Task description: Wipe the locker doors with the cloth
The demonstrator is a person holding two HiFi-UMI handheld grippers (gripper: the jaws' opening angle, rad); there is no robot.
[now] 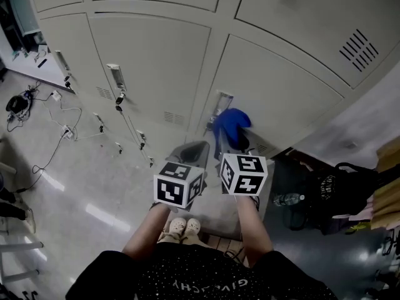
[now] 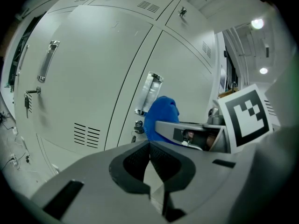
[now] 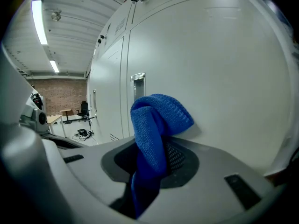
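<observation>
A bank of pale grey metal lockers fills the view ahead, standing on a glossy grey floor. The nearest pale grey locker door is the one being worked on. Against it, close to its left edge and just below the recessed metal handle, sits the bunched blue knitted cloth; it appears to touch the panel.

The right gripper has its fingers clamped on a fold of that cloth, the rest bulging out in front of them toward the door. The left gripper hangs just beside it, fingers pressed together with nothing between them, apart from the door.

The likely trouble lies at the door's left edge. The cloth is near the handle and the small key lock under it, so a stroke that way could snag the knit and drag it out of the pinch. Balled up like this, it would probably also clean only a narrow band per pass. Leaning in too hard might bring the hard fingers onto the paint.
</observation>
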